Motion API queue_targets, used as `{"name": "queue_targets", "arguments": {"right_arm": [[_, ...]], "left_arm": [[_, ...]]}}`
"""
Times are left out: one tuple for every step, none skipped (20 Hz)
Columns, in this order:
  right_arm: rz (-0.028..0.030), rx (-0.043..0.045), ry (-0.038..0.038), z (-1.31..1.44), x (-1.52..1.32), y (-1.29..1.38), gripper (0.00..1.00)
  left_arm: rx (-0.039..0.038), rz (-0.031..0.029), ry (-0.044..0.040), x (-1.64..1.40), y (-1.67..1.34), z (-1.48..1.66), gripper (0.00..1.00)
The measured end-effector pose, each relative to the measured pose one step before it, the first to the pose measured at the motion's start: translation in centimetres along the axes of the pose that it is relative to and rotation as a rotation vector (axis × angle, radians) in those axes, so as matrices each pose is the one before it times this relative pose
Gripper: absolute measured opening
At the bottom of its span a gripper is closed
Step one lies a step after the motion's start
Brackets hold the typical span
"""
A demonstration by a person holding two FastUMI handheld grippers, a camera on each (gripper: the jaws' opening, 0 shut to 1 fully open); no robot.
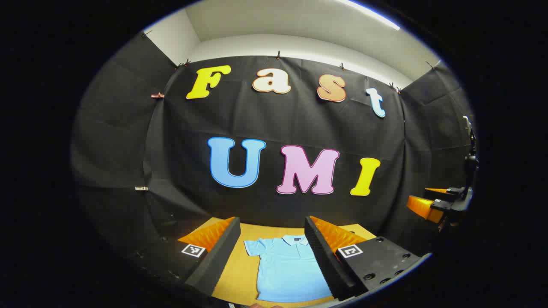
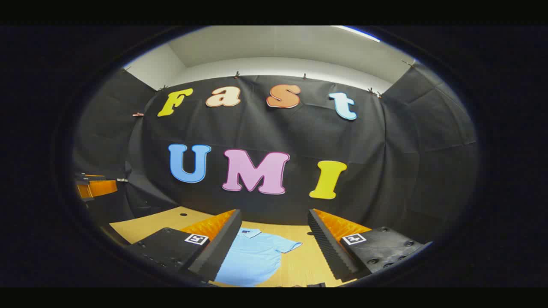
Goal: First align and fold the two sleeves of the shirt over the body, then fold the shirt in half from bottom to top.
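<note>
**Above the table, nothing grabbed yet: sleeves come first**

Down on the wooden table (image 1: 233,273) a light blue polo shirt (image 1: 289,269) lies flat, collar toward the black booth wall and hem toward the person. Both sleeves look spread out sideways, so by my read no fold has been made.

Going left to right: the left tongs (image 1: 269,261) hang above the shirt with their fingers spread wide and nothing between them. In the left gripper view the shirt's sleeve on that side (image 1: 252,247) pokes out between the fingers, with bare table beside it. The right tongs (image 2: 274,252) are also released and empty, held up off the table; in the right gripper view the other sleeve (image 2: 287,244) sits in the gap, with the body running under the near finger. The right tongs also show far off at the edge of the left gripper view (image 1: 432,205).

How I'd do it: come down on each sleeve near its cuff, pinch only that layer, then lay it inward so its edge lines up with the body's side.

Room-wise, there's open wood on both sides of the shirt and behind the collar. The hem looks close to the near table edge, so watch for dragging it off.
</note>
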State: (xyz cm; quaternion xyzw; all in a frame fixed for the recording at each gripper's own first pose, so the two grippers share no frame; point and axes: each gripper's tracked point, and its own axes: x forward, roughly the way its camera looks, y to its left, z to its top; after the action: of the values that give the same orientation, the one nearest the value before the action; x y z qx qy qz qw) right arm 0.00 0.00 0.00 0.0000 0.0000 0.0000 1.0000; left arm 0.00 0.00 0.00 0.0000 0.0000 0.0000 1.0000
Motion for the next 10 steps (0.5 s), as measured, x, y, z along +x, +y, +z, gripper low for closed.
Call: {"name": "queue_targets", "arguments": {"right_arm": [[-0.00506, -0.00047, 0.00334, -0.125, 0.09, -0.126, 0.97], [-0.00052, -0.00002, 0.00427, -0.189, 0.079, 0.082, 0.97], [0.00389, -0.00073, 0.00219, -0.182, 0.037, 0.313, 0.97], [0.00467, -0.00244, 0.00155, -0.121, 0.098, 0.225, 0.97], [0.00367, -0.00418, 0.00221, -0.094, 0.103, 0.215, 0.97], [0.00441, -0.00504, 0.00283, -0.035, 0.208, 0.207, 0.97], [0.00498, -0.00327, 0.00379, 0.007, 0.256, 0.181, 0.99], [0.00323, -0.00063, 0.00445, 0.038, 0.236, 0.134, 0.97], [0.00095, 0.00242, 0.00183, 0.048, 0.276, 0.144, 0.99], [0.0009, 0.00272, -0.00148, 0.092, 0.213, 0.196, 0.97]], "left_arm": [[0.00693, 0.00107, 0.00512, 0.196, 0.05, -0.004, 0.96], [0.00656, 0.0003, -0.00133, -0.007, 0.005, -0.036, 0.96], [0.00232, -0.00111, -0.00443, 0.203, -0.014, 0.209, 0.96], [-0.00036, -0.00038, -0.00588, 0.304, 0.085, 0.182, 0.96], [-0.00208, 0.00122, -0.00268, 0.216, 0.125, 0.121, 0.96], [-0.00277, 0.00216, -0.0008, 0.054, 0.149, 0.027, 0.96], [-0.00238, 0.00259, -0.0017, 0.18, 0.274, 0.14, 0.96], [-0.00135, 0.00263, -0.00413, 0.257, 0.208, 0.029, 0.96], [-0.00044, 0.00453, -0.00258, 0.25, 0.309, 0.072, 0.96], [-0.00011, 0.00486, 0.00161, 0.078, 0.298, -0.22, 0.96]]}}
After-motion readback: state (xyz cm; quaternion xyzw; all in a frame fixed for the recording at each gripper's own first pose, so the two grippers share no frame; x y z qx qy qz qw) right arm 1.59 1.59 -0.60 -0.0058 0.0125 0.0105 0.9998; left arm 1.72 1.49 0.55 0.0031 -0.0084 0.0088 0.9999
